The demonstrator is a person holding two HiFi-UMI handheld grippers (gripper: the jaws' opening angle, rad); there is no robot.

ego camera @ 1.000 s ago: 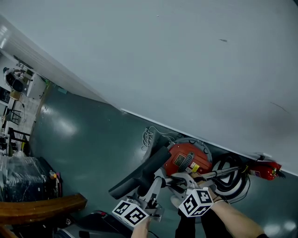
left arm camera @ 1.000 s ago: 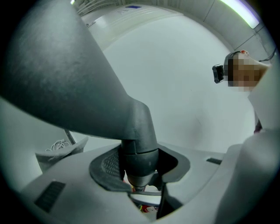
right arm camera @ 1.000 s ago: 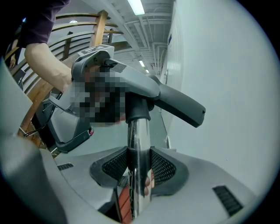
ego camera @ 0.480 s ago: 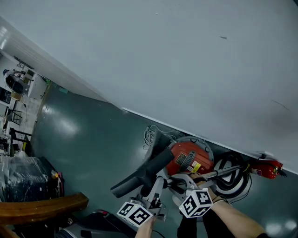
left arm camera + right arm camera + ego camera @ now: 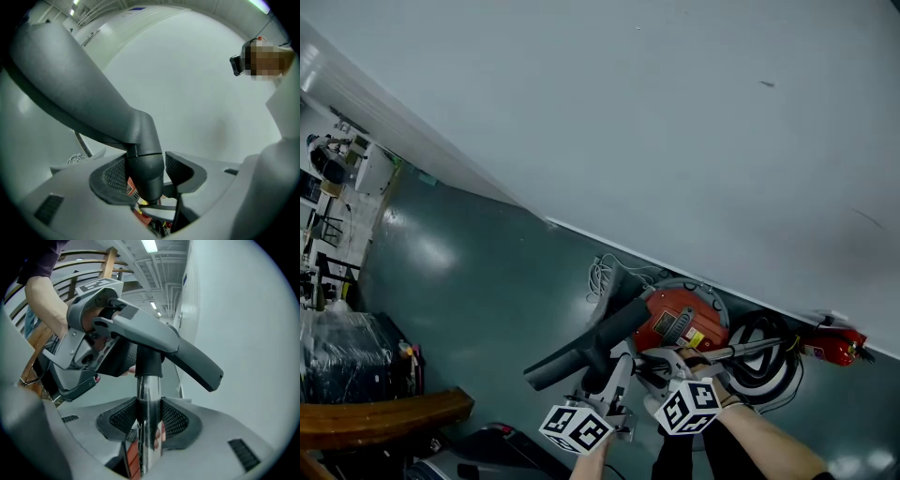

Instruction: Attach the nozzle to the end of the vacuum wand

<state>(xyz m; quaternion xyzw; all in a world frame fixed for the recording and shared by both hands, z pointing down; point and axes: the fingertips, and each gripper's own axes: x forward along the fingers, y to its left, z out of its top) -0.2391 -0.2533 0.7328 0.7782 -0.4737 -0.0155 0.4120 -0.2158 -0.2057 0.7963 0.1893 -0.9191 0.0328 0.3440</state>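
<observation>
Dark nozzle (image 5: 584, 346) atop chrome wand (image 5: 149, 427)

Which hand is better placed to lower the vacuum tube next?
Probably right: the right gripper has its jaws clamped on the metal wand below the nozzle. The left gripper has just been opening its jaws, leaving a gap beside the nozzle's neck.

wand (image 5: 149, 397): shiny chrome tube | nozzle (image 5: 187, 355): dark grey, angled, collar over its end
</observation>
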